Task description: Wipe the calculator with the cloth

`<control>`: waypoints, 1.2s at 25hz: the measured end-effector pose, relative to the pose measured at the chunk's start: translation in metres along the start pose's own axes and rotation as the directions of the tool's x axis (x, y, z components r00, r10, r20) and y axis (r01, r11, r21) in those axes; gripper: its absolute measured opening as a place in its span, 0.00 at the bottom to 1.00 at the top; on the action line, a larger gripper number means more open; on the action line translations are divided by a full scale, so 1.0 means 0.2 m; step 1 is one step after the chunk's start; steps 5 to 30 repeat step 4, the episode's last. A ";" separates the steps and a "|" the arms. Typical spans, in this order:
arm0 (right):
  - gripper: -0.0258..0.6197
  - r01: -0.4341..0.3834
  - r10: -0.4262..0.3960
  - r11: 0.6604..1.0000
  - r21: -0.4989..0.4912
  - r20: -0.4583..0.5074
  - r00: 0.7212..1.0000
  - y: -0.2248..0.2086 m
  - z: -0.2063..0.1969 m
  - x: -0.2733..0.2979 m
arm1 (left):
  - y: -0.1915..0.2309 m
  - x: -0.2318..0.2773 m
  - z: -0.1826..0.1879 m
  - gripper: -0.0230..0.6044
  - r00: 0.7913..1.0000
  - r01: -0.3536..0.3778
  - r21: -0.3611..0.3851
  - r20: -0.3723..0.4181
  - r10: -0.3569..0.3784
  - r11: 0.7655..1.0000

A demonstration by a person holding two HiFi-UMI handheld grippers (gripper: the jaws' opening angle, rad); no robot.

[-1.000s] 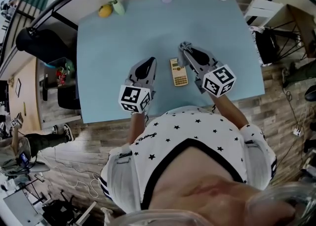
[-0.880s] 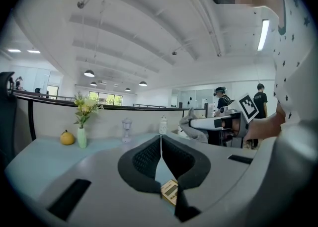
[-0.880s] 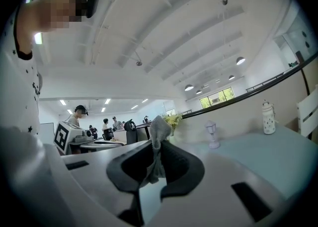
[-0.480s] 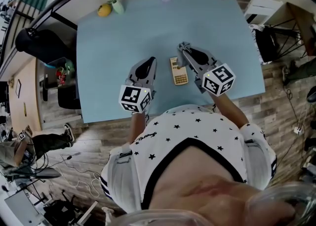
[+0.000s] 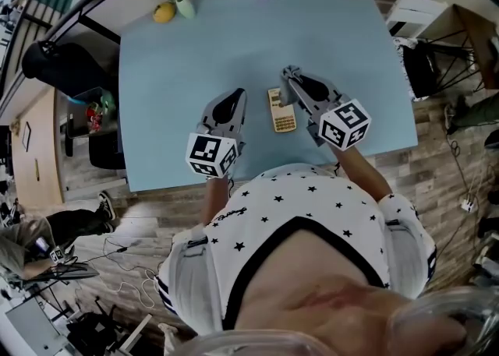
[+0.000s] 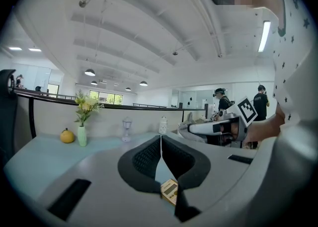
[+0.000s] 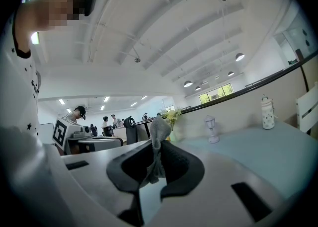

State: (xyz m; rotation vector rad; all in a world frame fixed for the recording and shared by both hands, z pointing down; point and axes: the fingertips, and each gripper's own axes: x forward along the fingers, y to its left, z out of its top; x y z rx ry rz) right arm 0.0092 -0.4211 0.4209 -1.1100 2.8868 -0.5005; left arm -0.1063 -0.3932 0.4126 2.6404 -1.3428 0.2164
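Lying flat on the blue table (image 5: 195,51), the calculator (image 5: 282,111) has the right gripper (image 5: 291,76) just beside its right edge. That gripper's jaws are clamped on a grey cloth (image 7: 160,126), which stands up between them. The left gripper (image 6: 160,144) is well off the calculator's left side, jaws pressed together on nothing. The cloth is secured, but no contact between cloth and calculator can be confirmed, so the wipe itself is judged outstanding.
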 end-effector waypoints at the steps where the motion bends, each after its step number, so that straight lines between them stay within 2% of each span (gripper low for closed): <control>1: 0.10 0.002 -0.002 1.000 0.001 -0.002 1.000 -0.01 0.00 0.00 | 0.00 0.00 0.00 0.09 1.000 0.000 0.000 0.000 0.000 1.000; 30: 0.10 0.004 -0.004 1.000 0.001 -0.004 1.000 -0.02 0.00 0.01 | 0.01 0.01 0.01 0.09 1.000 -0.001 0.001 0.004 0.001 1.000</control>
